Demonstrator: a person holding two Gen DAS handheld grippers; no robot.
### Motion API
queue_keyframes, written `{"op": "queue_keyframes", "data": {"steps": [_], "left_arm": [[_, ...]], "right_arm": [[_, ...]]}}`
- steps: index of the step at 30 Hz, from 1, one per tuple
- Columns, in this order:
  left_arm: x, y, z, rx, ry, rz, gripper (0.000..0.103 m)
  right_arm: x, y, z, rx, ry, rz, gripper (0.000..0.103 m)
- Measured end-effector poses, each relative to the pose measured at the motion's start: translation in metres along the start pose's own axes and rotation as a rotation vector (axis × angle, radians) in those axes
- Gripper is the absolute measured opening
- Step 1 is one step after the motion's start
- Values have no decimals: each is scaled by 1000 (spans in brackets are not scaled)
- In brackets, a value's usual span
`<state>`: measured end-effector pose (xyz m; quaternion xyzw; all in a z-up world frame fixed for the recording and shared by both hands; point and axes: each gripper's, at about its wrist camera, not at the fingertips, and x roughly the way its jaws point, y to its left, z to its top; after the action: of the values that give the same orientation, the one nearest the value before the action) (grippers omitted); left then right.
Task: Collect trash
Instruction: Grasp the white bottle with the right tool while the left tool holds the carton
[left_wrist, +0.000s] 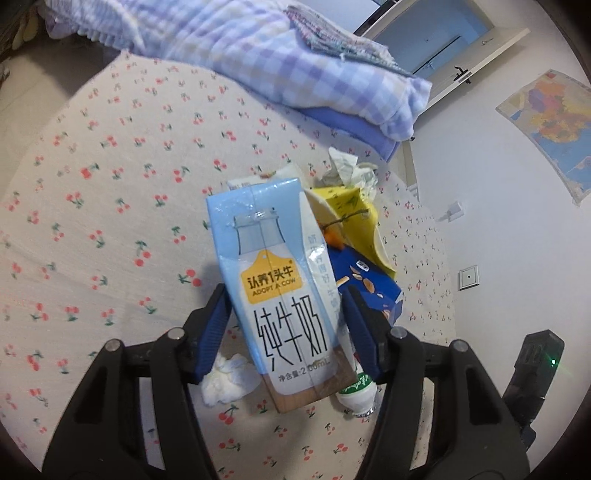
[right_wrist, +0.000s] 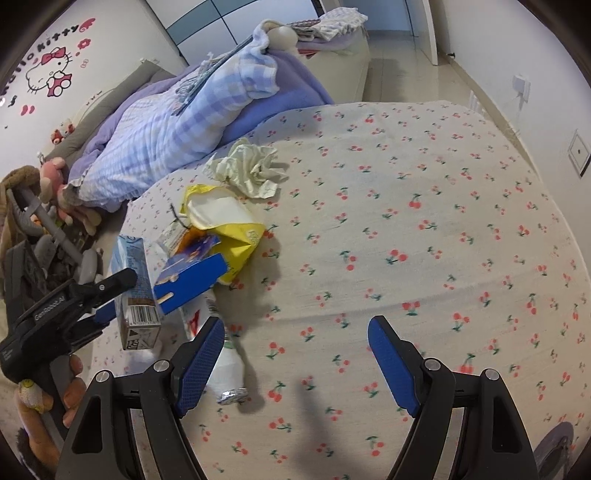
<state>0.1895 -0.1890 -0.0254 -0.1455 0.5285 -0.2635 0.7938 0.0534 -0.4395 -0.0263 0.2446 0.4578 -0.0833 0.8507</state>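
My left gripper (left_wrist: 284, 314) has its two blue pads set against the sides of a pale blue milk carton (left_wrist: 273, 288), one pad on each flank, so I am clamping the carton between them; seen from my right wrist, the carton (right_wrist: 135, 291) stands upright at the near-left edge of the litter with the left gripper's (right_wrist: 110, 295) fingers reaching in around it; the rest of the trash lies just beyond and to the right of the carton on the cherry-print bedsheet (left_wrist: 110, 184): a dark blue snack box (left_wrist: 369, 288) touching the carton's right side, a yellow paper bag (left_wrist: 347, 218) leaning open behind the box, and a crumpled pale wrapper (left_wrist: 347, 170) further out past the bag; a wad of white tissue (left_wrist: 229, 380) sits just under my left pad, and a small white bottle (left_wrist: 358, 395) with a foil cap lies beneath my right pad, close against the carton's base; my right gripper (right_wrist: 295, 354) hangs above the sheet with its jaws spread wide and nothing between them; the same small bottle (right_wrist: 229, 373) lies just inside its left finger, foil end pointing toward me, and whether that pad touches the bottle I cannot tell; a checked lilac blanket (right_wrist: 177, 125) is heaped well beyond the litter; a person's fingers (right_wrist: 74, 387) show below the left gripper's handle.
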Motion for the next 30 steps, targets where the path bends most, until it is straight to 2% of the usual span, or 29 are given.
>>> {"op": "queue_keyframes", "data": {"steps": [5, 11, 17, 20, 25, 30], "left_arm": [[-25, 11, -2, 47, -11, 68, 63], [-43, 34, -9, 61, 21, 145, 63], [-62, 62, -19, 34, 41, 195, 63], [-73, 74, -22, 23, 41, 212, 63], [-93, 93, -26, 12, 33, 238, 63], [-113, 110, -27, 1, 12, 252, 63]], "right_arm": [[18, 25, -7, -45, 76, 34, 81], [37, 53, -19, -118, 130, 19, 79], [51, 67, -26, -150, 164, 19, 60], [57, 74, -29, -159, 187, 25, 42], [54, 89, -36, -193, 211, 20, 40], [28, 111, -43, -243, 179, 74, 39]]}}
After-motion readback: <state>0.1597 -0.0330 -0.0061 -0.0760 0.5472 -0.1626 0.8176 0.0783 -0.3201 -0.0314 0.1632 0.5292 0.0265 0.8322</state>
